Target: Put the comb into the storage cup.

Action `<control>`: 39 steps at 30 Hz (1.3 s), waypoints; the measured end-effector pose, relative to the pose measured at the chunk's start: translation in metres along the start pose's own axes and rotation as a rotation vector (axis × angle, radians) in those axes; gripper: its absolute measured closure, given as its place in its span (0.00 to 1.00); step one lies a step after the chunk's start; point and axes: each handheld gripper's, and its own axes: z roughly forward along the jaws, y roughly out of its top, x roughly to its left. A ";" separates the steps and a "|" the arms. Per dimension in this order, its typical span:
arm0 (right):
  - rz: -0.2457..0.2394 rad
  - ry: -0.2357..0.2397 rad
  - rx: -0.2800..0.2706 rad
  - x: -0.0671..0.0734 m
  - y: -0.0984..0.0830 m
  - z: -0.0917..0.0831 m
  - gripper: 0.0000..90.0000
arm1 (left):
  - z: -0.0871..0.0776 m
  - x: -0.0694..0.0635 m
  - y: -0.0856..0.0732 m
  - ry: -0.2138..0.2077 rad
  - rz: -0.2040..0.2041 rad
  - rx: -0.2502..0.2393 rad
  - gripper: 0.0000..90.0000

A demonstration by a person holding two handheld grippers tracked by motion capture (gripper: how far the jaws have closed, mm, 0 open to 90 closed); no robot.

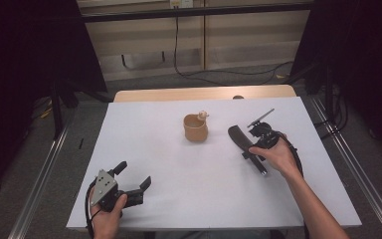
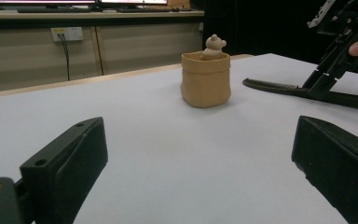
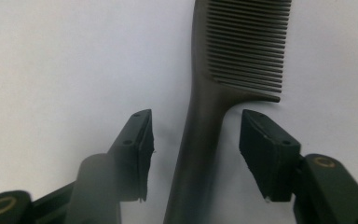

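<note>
While the left gripper (image 1: 132, 180) rests at about seven o'clock on the white worktop (image 1: 179, 199), its fingers (image 2: 65, 163) spread wide and holding nothing, the work belongs to the right gripper (image 3: 193, 154). In between, near the middle toward twelve o'clock, stands a tan pouch-shaped pot (image 1: 195, 128) with a small bear figure (image 2: 213, 46) poking out. At roughly three o'clock lies a dark handled comb (image 1: 246, 147), flat on the worktop. The right gripper's fingers (image 3: 137, 154) straddle its handle, half closed, with gaps on both sides, so nothing is grasped yet. To grip well, centre the handle between the pads and squeeze just below the teeth, keeping low. In the high view, the comb's long axis runs from eleven to five o'clock, toothed head toward eleven, handle toward the person's hand (image 1: 278, 157).
</note>
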 end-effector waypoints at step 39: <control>0.041 -0.163 0.079 0.011 0.011 0.006 0.81 | 0.003 0.000 0.000 -0.009 -0.003 0.001 0.04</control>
